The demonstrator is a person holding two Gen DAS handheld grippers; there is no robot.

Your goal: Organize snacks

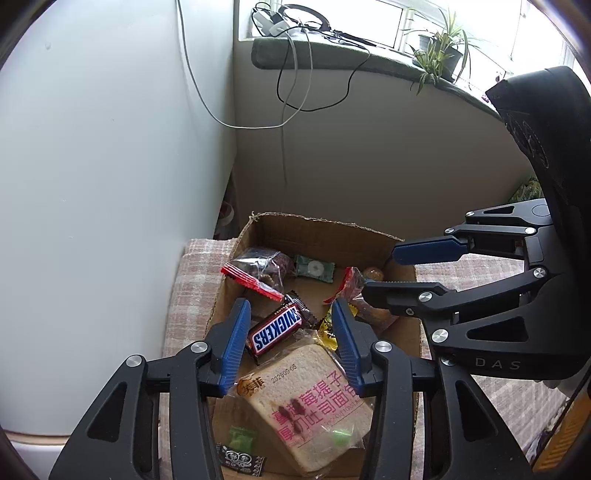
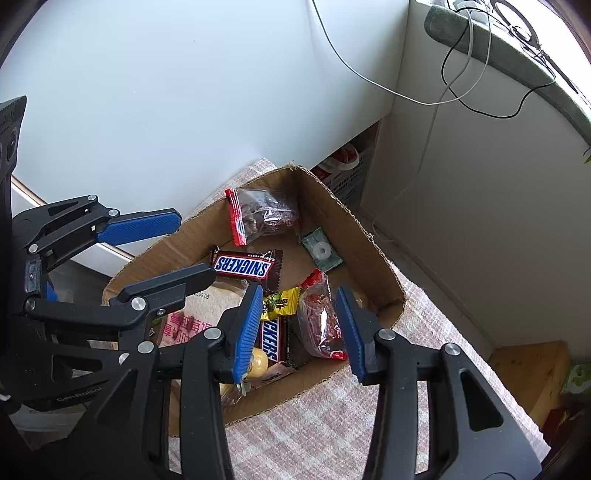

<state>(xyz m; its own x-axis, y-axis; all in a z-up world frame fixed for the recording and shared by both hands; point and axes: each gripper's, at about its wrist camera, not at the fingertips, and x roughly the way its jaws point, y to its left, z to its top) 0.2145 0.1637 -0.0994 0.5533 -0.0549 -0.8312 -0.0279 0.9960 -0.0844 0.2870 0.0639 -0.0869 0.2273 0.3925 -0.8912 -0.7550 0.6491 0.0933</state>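
Both grippers hang over the cardboard box (image 1: 369,230) on the checked cloth. The left gripper (image 1: 291,338) and right gripper (image 2: 301,328) stand part open, holding nothing. The wrapped toast slice (image 1: 310,398) lies inside: light, squashy, slippery film, so I'd pinch its edges gently.

Bright daylight comes in from the window (image 1: 332,22) far ahead of me, so white that it glares. The wall (image 1: 110,147) looks soft and evenly lit. Both pictures bend round at the edges, with dark corners. The snacks look sharp, with only faint shadows.
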